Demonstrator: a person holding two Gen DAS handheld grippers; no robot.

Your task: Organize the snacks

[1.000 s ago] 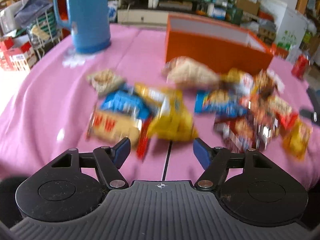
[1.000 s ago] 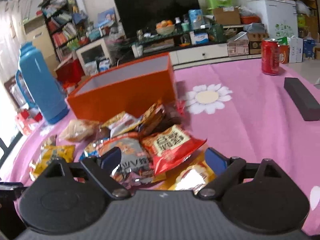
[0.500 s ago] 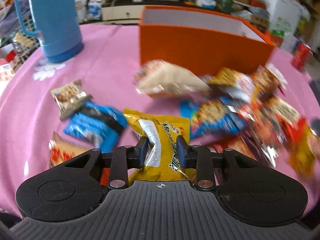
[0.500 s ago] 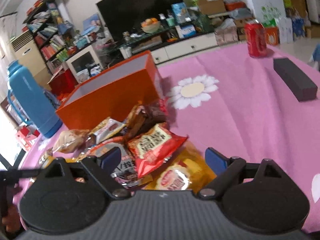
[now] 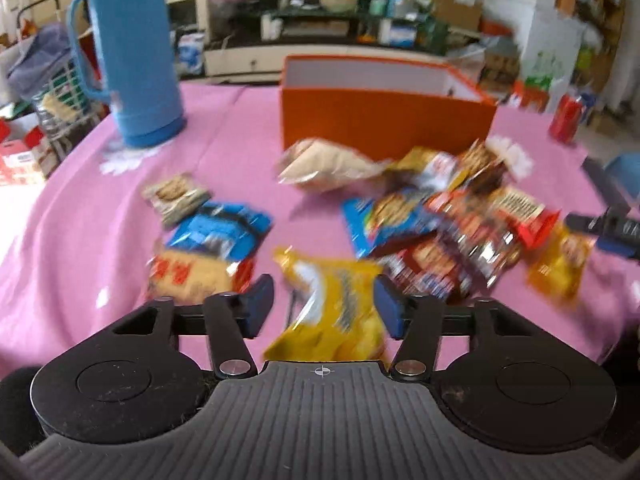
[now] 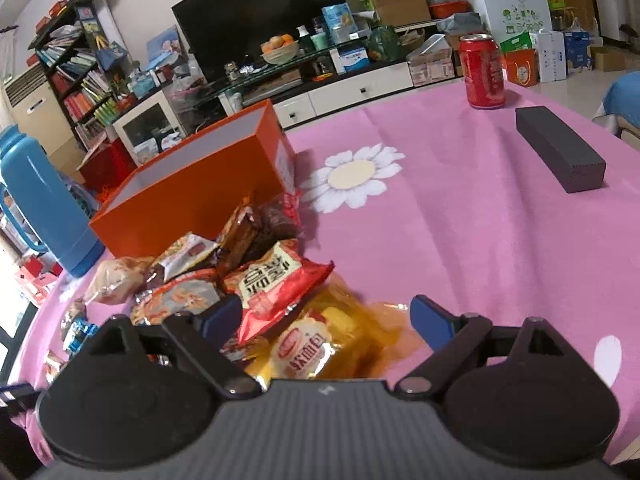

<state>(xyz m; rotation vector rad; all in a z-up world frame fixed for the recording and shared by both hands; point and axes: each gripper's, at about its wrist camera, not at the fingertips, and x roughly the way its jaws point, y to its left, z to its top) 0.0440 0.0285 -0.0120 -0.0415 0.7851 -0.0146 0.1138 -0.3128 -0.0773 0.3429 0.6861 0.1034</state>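
snack packets (image 5: pixel 432 216) lie scattered in a loose heap on a pink tablecloth (image 5: pixel 92 216), just in front of an open orange box (image 5: pixel 384 120). left gripper (image 5: pixel 324 304): its blue-tipped jaws have just been opening, and a yellow snack bag (image 5: pixel 332 312) sits between them; the right pad looks to touch the bag's edge and the left pad stands clear, so the bag is not clamped. right gripper (image 6: pixel 326 318) has its jaws spread wide and grasps nothing; it hovers over an orange-yellow packet (image 6: pixel 320 344) and a red packet (image 6: pixel 276 280) at the near edge of the heap. a blue thermos (image 5: pixel 132 60) stands upright to the left of the box. farther right, a red can (image 6: pixel 482 72) and a dark block (image 6: pixel 560 154) rest on the cloth, well apart from the snacks.
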